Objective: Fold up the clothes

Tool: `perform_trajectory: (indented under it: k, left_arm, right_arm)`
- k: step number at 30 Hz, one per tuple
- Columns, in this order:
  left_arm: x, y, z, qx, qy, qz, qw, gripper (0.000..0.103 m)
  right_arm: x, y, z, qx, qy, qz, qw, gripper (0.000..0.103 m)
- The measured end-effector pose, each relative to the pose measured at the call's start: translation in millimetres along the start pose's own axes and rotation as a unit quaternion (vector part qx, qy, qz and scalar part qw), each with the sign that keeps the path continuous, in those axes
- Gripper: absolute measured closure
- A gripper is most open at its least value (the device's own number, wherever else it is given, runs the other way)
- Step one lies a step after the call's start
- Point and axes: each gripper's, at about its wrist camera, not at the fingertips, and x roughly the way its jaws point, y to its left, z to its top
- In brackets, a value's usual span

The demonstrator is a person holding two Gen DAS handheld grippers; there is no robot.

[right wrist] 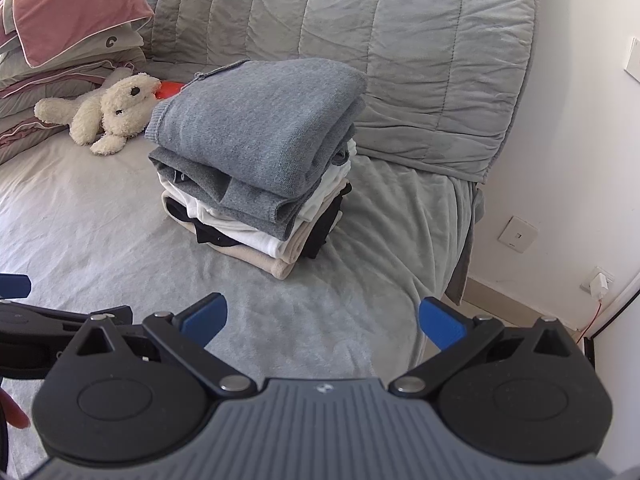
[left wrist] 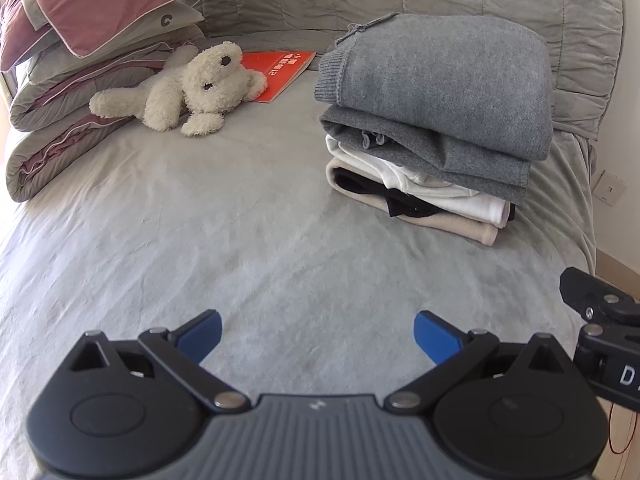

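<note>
My red booklet [right wrist: 170, 90] hides mostly behind the stack of clothes [right wrist: 256, 152]; its white lettering [left wrist: 280, 65] is unreadable.

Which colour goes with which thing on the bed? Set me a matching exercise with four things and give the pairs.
Things:
1. plush toy
2. book
3. top garment of the stack
4. bottom garment of the stack

Colours:
a. beige
b. grey
c. cream white
d. red

Pairs: 1-c, 2-d, 3-b, 4-a
</note>
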Motion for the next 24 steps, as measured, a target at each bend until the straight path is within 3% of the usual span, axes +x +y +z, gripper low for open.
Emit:
perform_trajectory:
  k: [24]
  left_arm:
    - [8.2,0.7,-1.5,-0.007,0.007,-0.004,0.9999,0.001]
  right_arm:
    - [-3.0,2.8,0.6,-0.004,-0.005,-0.004,1.0,0.0]
